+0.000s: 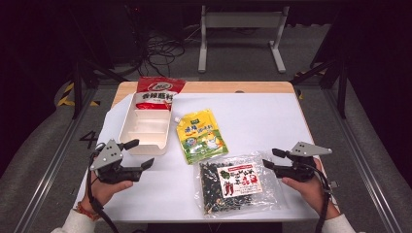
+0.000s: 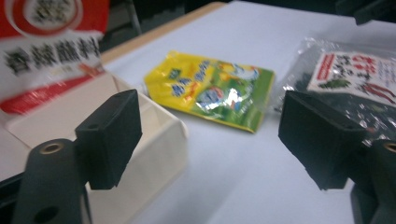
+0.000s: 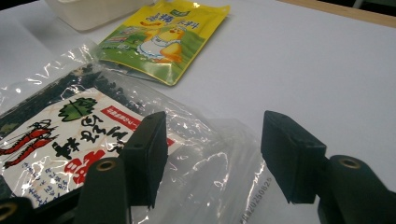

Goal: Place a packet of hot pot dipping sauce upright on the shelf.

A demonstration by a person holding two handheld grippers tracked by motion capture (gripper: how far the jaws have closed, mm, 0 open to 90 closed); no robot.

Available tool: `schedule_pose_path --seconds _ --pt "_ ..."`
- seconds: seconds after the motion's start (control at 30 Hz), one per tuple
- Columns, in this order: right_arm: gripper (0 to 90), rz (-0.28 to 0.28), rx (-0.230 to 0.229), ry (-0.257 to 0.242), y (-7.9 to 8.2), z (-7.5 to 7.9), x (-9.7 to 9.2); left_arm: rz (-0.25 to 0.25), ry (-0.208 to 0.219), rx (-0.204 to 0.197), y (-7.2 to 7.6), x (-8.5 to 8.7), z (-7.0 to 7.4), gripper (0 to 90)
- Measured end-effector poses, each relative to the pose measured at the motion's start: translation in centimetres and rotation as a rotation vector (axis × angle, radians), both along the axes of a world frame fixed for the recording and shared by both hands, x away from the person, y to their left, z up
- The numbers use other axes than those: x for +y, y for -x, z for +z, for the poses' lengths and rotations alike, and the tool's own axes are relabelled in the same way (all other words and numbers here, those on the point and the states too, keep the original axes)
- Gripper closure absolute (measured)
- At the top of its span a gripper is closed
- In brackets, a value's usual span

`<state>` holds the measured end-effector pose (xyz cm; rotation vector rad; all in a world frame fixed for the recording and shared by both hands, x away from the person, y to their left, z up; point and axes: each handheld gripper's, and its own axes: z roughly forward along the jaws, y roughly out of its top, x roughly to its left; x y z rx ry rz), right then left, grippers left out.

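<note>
A clear bag of dark dried bits with a white and red label [image 1: 237,184] [image 3: 70,135] [image 2: 355,74] lies at the front middle of the white table. A yellow pouch [image 1: 200,135] [image 2: 210,88] [image 3: 159,39] lies behind it. A cream divided tray [image 1: 145,127] [image 2: 70,126] stands at the left, with a red and white packet [image 1: 158,92] [image 2: 46,51] leaning over its far end. My left gripper [image 1: 139,154] [image 2: 210,140] is open beside the tray's near end. My right gripper [image 1: 270,158] [image 3: 212,156] is open, its jaws over the clear bag's right edge, holding nothing.
The table [image 1: 272,111] is covered in white, with a wooden strip along its far edge [image 1: 228,87]. Beyond it is a grey floor with cables [image 1: 160,48] and a white frame's legs [image 1: 240,34]. Bare table surface lies at the back right.
</note>
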<state>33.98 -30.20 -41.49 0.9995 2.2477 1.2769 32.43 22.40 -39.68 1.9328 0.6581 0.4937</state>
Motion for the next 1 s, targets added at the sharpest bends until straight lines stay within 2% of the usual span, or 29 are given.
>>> schedule_pose_path --seconds 0.03,0.07,0.2,0.3,0.37,0.53,0.57,0.63,0.67,0.73,0.77,0.83,0.87,0.93,1.0 --pt "42.7 0.010 0.003 0.003 -0.1 -0.1 0.3 -0.009 -0.003 0.031 0.2 -0.1 -0.9 18.4" --pt "42.7 0.010 0.003 0.003 -0.1 -0.1 0.3 -0.009 -0.003 0.031 0.2 -0.1 -0.9 17.5" --pt "41.9 0.033 0.006 0.035 -0.1 -0.2 1.0 -0.009 -0.020 0.108 0.2 -0.7 -2.9 14.5" --pt "40.7 0.029 0.005 0.036 -0.1 -0.1 1.0 -0.032 -0.043 0.141 0.3 -1.5 -3.9 12.9" --pt "38.0 0.015 0.012 0.037 0.1 -0.2 0.8 -0.059 -0.077 0.153 0.4 -2.4 -4.6 12.4" --pt "35.5 -0.003 0.035 0.033 0.6 -0.5 0.4 -0.086 -0.103 0.166 0.5 -3.4 -5.1 12.4" --pt "33.9 -0.005 0.054 0.036 1.1 -0.8 0.2 -0.095 -0.111 0.168 0.6 -3.7 -5.1 12.5" --pt "33.1 -0.007 0.064 0.037 1.3 -0.9 0.1 -0.103 -0.109 0.167 0.6 -3.8 -5.1 12.5" --pt "31.3 -0.012 0.089 0.042 2.0 -1.3 -0.1 -0.107 -0.112 0.165 0.5 -3.9 -5.1 12.5" --pt "30.0 -0.018 0.097 0.044 2.2 -1.5 -0.2 -0.111 -0.110 0.169 0.5 -4.0 -5.1 12.6" --pt "28.0 -0.034 0.118 0.043 2.7 -1.9 -0.5 -0.118 -0.110 0.169 0.3 -4.1 -5.1 12.6" --pt "27.3 -0.038 0.126 0.039 2.9 -2.0 -0.6 -0.123 -0.107 0.167 0.3 -4.2 -5.1 12.6" --pt "24.8 -0.058 0.149 0.033 3.1 -2.2 -0.8 -0.129 -0.112 0.165 0.2 -4.4 -5.1 12.8" --pt "24.5 -0.063 0.159 0.035 3.2 -2.4 -0.9 -0.133 -0.114 0.165 0.2 -4.6 -5.1 12.8" --pt "21.9 -0.072 0.192 0.039 3.3 -2.7 -1.0 -0.147 -0.118 0.169 0.1 -4.9 -5.1 12.8"
